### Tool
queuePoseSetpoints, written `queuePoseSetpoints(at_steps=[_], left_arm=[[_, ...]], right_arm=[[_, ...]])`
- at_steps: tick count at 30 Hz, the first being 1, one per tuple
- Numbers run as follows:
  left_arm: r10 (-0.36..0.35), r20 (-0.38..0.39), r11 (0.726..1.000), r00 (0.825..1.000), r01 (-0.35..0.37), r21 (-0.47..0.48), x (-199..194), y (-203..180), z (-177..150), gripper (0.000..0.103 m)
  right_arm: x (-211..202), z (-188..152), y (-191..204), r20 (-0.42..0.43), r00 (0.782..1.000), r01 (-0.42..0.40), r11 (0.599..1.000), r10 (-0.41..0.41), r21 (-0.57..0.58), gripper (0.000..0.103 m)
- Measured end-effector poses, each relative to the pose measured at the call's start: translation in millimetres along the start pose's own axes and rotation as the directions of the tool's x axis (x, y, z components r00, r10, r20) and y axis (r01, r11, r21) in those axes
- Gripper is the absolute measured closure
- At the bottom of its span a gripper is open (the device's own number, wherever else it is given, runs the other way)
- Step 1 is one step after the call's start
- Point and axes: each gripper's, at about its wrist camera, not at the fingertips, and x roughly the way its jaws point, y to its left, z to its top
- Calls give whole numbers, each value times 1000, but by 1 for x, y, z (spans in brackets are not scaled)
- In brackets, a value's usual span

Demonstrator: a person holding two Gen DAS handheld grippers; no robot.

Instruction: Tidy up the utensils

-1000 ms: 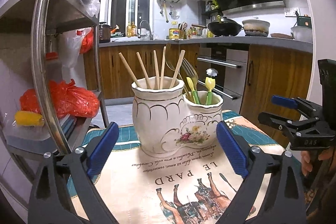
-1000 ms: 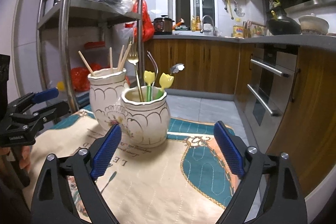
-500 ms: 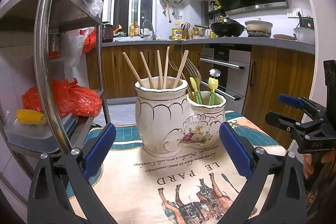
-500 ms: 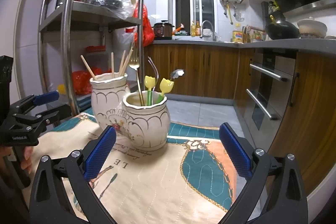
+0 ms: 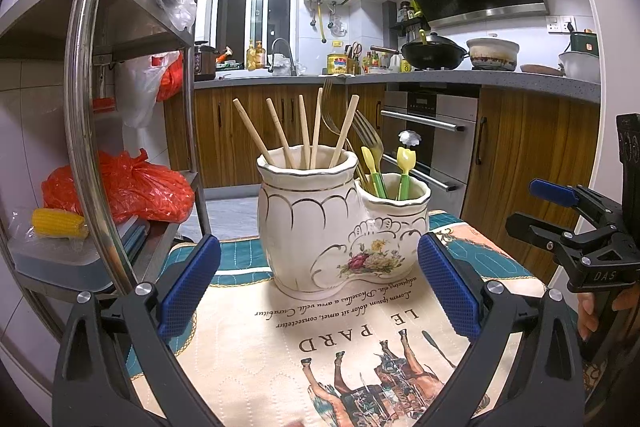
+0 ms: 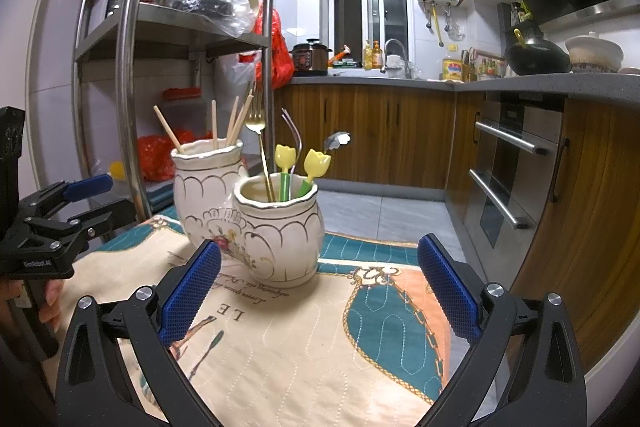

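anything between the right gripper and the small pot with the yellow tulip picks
Nothing visible. The right gripper is open and faces the small pot across bare cloth. The left gripper sits off to the side, beside the tall pot.

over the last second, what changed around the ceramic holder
Both grippers, left and right, drifted slightly; the ceramic utensil holder shifted a little rightward in both views. Nothing was gripped or released. Both stayed open and empty, and the chopsticks, gold forks and tulip-topped picks stayed in their cups.
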Motion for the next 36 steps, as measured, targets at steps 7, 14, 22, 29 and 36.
queuePoseSetpoints(at_steps=[7,14,22,29,36], left_arm=[[2,0,1000,1000,-2,2,0,0,0,6],[4,-5,1000,1000,-4,4,2,0,-1,6],[4,-4,1000,1000,-4,3,2,1,-1,6],[6,-4,1000,1000,-6,3,2,2,-1,6],[11,0,1000,1000,-11,0,2,4,-2,6]], right_arm=[[0,0,0,0,1000,0,1000,0,0,5],[0,0,0,0,1000,0,1000,0,1,5],[0,0,0,1,1000,0,1000,0,1,5],[0,0,0,1,1000,0,1000,0,1,5],[0,0,0,1,1000,1,1000,-1,1,5]])
